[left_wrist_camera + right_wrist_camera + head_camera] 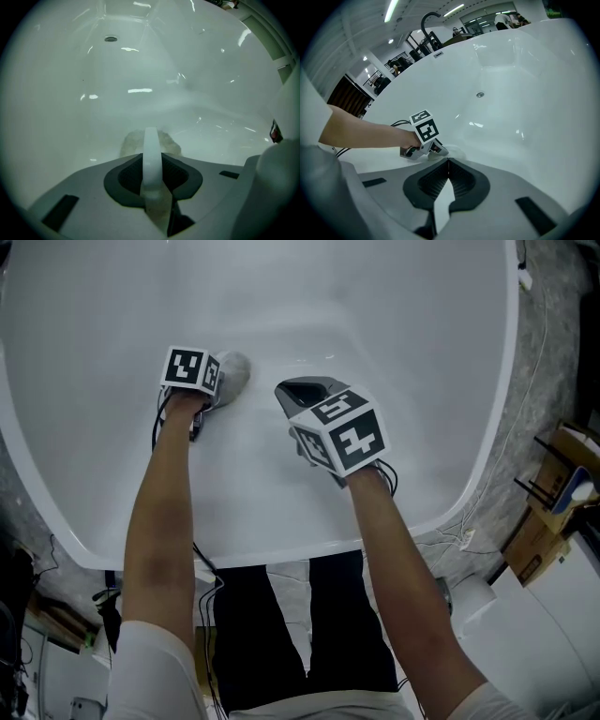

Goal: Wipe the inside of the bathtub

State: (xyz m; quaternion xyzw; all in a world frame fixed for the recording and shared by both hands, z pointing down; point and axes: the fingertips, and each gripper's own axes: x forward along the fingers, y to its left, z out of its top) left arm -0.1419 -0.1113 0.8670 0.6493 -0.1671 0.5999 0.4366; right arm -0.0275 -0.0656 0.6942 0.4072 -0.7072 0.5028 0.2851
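Greyish cloth (234, 371) is bunched in my left claw (151, 154). Its jaws are clenched on the wad, which lies against the glossy white inside of the bathtub (394, 324), toward the tub's left wall. My right claw (448, 161) is pinched closed with nothing in it. It is held over the tub's bottom near the middle, beside the left one but apart from it. Each claw carries its marker cube (342, 432).

From the right claw's view, my left forearm (370, 133) reaches in over the near rim and a thin black cable (401, 123) runs along it. The enamel is smooth and wet-looking, with bright streaks of reflected light on its slopes. A small round drain (480, 94) sits partway up the far slope.

Beyond the far rim a dark curved tap (429, 21) rises, with black racks behind it and strip lights (391, 10) on the ceiling. From above, the tub's near rim (281, 547) crosses in front of my dark trousers (347, 634). Outside the right rim are speckled grey floor (553, 362), a loose white wire (525, 409) and a cardboard box (548, 521).
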